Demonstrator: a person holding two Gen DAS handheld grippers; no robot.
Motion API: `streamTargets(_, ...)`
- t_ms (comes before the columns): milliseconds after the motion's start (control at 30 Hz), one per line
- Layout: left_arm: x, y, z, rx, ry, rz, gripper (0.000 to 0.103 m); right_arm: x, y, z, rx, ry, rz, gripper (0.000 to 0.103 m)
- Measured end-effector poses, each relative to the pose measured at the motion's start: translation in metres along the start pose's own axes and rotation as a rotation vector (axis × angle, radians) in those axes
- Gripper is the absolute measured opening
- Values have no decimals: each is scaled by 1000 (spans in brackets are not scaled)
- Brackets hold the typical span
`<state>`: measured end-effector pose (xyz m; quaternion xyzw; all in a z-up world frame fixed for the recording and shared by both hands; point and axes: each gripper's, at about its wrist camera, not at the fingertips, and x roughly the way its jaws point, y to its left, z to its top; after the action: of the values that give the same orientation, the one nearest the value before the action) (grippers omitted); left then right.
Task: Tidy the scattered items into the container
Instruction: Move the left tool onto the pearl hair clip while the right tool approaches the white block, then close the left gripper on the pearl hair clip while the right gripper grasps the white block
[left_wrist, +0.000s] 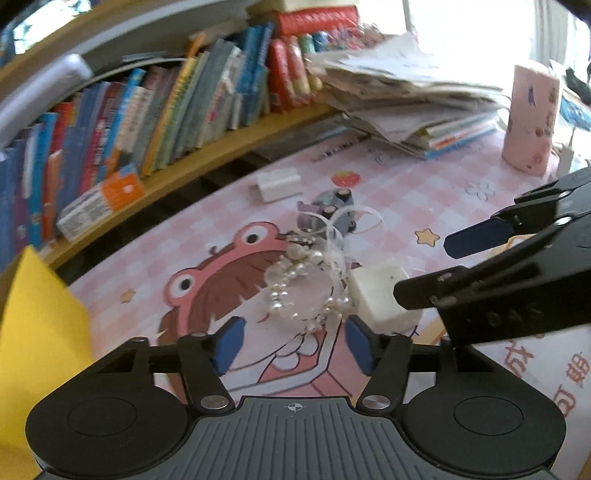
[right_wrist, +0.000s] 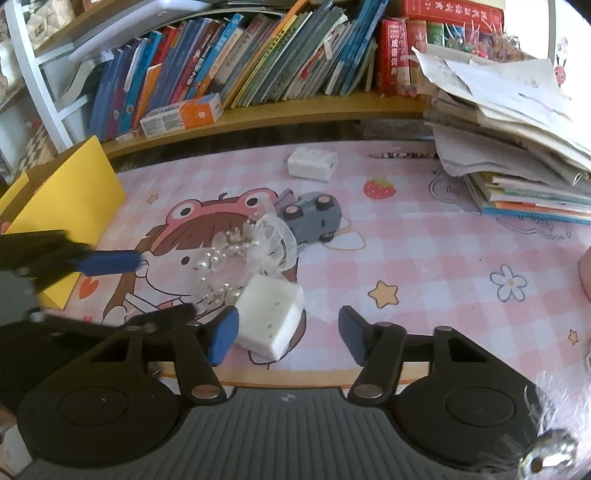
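Spread wide and empty, the left gripper (left_wrist: 293, 341) hovers just short of a pearl bracelet (left_wrist: 306, 284) with sheer white ribbon. Beside it, the right gripper (right_wrist: 288, 332), likewise released, has a speckled white eraser (right_wrist: 269, 317) by its left finger. A yellow container (right_wrist: 66, 206) stands far left; book spines' writing is blurred.

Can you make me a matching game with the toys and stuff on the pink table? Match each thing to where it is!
Things:
1. small grey toy car
2. white speckled eraser block
3. yellow cardboard box
4. white pearl bracelet with ribbon

Places:
A. at the table's left edge
B. lying tipped on its side
C. on the cartoon girl's face
D. nearest the right gripper

Pairs: 1-B, 2-D, 3-A, 4-C
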<state>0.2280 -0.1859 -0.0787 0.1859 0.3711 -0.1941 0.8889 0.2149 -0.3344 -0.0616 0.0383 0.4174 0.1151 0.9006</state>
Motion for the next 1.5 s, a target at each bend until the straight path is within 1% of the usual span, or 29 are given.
streamTargets(133,17,-4,2,81,-8,-50,58,1,-1,-2,-2,14,7,56)
streamTargets(233,23,-7,4,117,-18,-74,55,3,-4,-3,13,23,8,56)
streamTargets(267,25,-7,4,124,-19,-81,52,3,-5,-4,18,25,6,56)
streamTargets(333,28,-8,4,128,-19,-99,49,5,-5,-4,23,25,4,56)
streamTargets(500,33,-3,4,114,-31,-135,47,6,-4,-3,27,21,2,56)
streamTargets(567,34,1,5,100,-32,-157,44,6,-4,-2,27,18,0,56)
streamTargets(733,34,7,3,95,-24,-146,42,7,-2,-1,20,25,-1,56)
streamTargets(767,34,10,3,95,-20,-136,39,7,-2,-1,20,26,1,56)
streamTargets(800,34,12,3,94,-15,-127,33,8,-1,-1,20,27,3,56)
streamTargets(933,35,19,4,79,-2,-119,33,8,2,0,13,26,11,56)
streamTargets(1067,42,16,6,105,-6,-122,34,11,4,0,6,33,17,56)
streamTargets(1100,43,16,6,112,-8,-123,34,13,4,0,4,35,17,53)
streamTargets(1267,51,12,9,142,-13,-128,34,18,5,1,-3,46,19,55)
streamTargets(1333,52,16,8,116,-9,-142,29,20,6,1,-6,50,19,55)
streamTargets(1367,48,19,7,102,-8,-135,22,21,6,2,-8,52,19,55)
streamTargets(1500,36,28,1,42,-5,-107,20,25,9,3,-18,57,23,57)
